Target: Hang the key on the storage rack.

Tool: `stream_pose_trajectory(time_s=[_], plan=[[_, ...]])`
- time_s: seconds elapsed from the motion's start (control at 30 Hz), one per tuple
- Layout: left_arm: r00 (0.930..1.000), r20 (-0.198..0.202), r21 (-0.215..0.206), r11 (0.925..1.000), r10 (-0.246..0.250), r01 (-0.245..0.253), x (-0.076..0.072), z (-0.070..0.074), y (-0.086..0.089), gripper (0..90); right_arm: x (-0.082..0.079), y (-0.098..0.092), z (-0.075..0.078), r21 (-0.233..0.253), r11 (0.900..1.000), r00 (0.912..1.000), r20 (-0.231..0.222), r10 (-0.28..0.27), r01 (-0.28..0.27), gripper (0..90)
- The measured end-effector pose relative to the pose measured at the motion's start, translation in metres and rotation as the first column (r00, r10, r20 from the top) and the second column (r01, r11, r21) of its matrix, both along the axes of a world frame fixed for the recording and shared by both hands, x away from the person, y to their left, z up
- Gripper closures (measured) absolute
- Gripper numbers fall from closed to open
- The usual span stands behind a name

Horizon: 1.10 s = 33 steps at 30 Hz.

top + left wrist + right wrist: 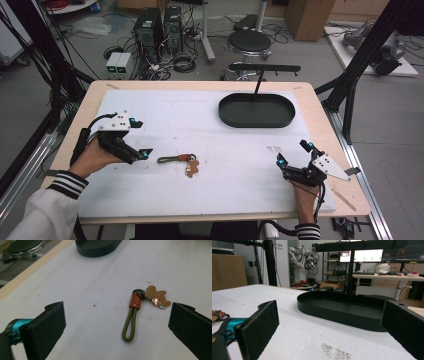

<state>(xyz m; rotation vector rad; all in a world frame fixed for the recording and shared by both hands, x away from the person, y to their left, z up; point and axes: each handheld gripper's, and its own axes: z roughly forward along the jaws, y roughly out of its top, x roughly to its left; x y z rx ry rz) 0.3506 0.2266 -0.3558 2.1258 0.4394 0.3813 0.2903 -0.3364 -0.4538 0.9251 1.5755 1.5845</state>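
Here the keychain [181,162] lies just beside the wide-open left gripper [139,139], well apart from the open right gripper [294,152].

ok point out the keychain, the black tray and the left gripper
keychain [131,323], left gripper view, on its green cord loop
black tray [227,114], high view, on its left rim
left gripper [141,138], high view, midway between its fingertips

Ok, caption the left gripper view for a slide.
Open left gripper over a keychain on the white mat, dark tray beyond.
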Motion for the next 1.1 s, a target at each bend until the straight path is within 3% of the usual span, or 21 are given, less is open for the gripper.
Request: stream_pose_trajectory(time_s=[0.07, 0.27, 0.33, 0.37, 0.4, 0.43, 0.6, 0.63, 0.67, 0.73, 0.83, 0.9, 0.97, 1.0, 1.1], plan=[[0.9987, -0.017, 0.061, 0.997, -0.047, 0.048, 0.006, 0.002, -0.011, 1.7, 0.0, 0.0, 0.0, 0.001, 1.0, 1.0, 0.0, 0.0, 0.0, 0.7], [0.9946, -0.057, 0.113, 0.9892, -0.087, 0.093, 0.017, 0.003, -0.026, 1.7, 0.0, 0.0, 0.0, 0.001, 1.0, 1.0, 0.0, 0.0, 0.0, 0.7], [0.9912, -0.08, 0.166, 0.9791, -0.105, 0.117, 0.023, 0.002, -0.034, 1.7, 0.0, 0.0, 0.0, 0.001, 1.0, 1.0, 0.0, 0.0, 0.0, 0.7], [0.9912, -0.08, 0.166, 0.9791, -0.105, 0.117, 0.023, 0.002, -0.034, 1.7, 0.0, 0.0, 0.0, 0.003, 1.0, 1.0, -0.003, 0.0, 0.0, 0.7], [0.989, -0.094, 0.203, 0.9703, -0.114, 0.131, 0.025, 0.001, -0.04, 1.7, 0.0, 0.0, 0.0, 0.005, 1.0, 1.0, -0.003, -0.001, 0.001, 0.7], [0.989, -0.094, 0.203, 0.9703, -0.114, 0.131, 0.025, 0.001, -0.04, 1.7, 0.0, 0.0, 0.0, 0.004, 1.0, 1.0, -0.003, 0.0, 0.0, 0.7], [0.9837, -0.116, 0.268, 0.9495, -0.137, 0.164, 0.031, -0.001, -0.053, 1.7, 0.0, 0.0, 0.0, 0.007, 1.0, 1.0, -0.002, 0.0, 0.0, 0.7], [0.9814, -0.128, 0.292, 0.9403, -0.143, 0.175, 0.032, -0.004, -0.058, 1.7, 0.0, 0.0, 0.0, 0.006, 1.0, 1.0, 0.002, -0.001, 0.001, 0.7], [0.9814, -0.128, 0.292, 0.9403, -0.143, 0.175, 0.032, -0.004, -0.058, 1.7, 0.0, 0.0, 0.0, 0.006, 1.0, 1.0, 0.001, -0.001, 0.001, 0.7], [0.978, -0.143, 0.328, 0.9249, -0.152, 0.192, 0.035, -0.008, -0.064, 2.3, 0.0, 0.0, 0.0, 0.008, 1.0, 1.0, 0.001, -0.001, 0.001, 0.7], [0.9762, -0.155, 0.339, 0.9201, -0.152, 0.197, 0.036, -0.012, -0.068, 2.3, 0.0, 0.0, 0.0, 0.007, 1.0, 1.0, 0.001, 0.0, 0.0, 0.7], [0.9708, -0.179, 0.365, 0.9053, -0.16, 0.217, 0.038, -0.017, -0.073, 2.3, 0.0, -0.001, 0.0, 0.011, 1.0, 1.0, 0.002, 0.0, 0.0, 0.7], [0.9688, -0.189, 0.37, 0.9023, -0.161, 0.222, 0.038, -0.019, -0.075, 2.3, 0.0, -0.001, 0.0, 0.01, 1.0, 1.0, 0.007, 0.0, 0.0, 0.7], [0.9668, -0.199, 0.394, 0.8904, -0.16, 0.229, 0.039, -0.023, -0.077, 2.3, 0.0, -0.001, 0.0, 0.009, 1.0, 1.0, 0.007, -0.001, 0.001, 0.7], [0.9664, -0.208, 0.401, 0.8877, -0.152, 0.225, 0.04, -0.027, -0.08, 2.4, 0.0, -0.001, 0.0, 0.01, 1.0, 1.0, 0.007, 0.0, 0.0, 0.7]])
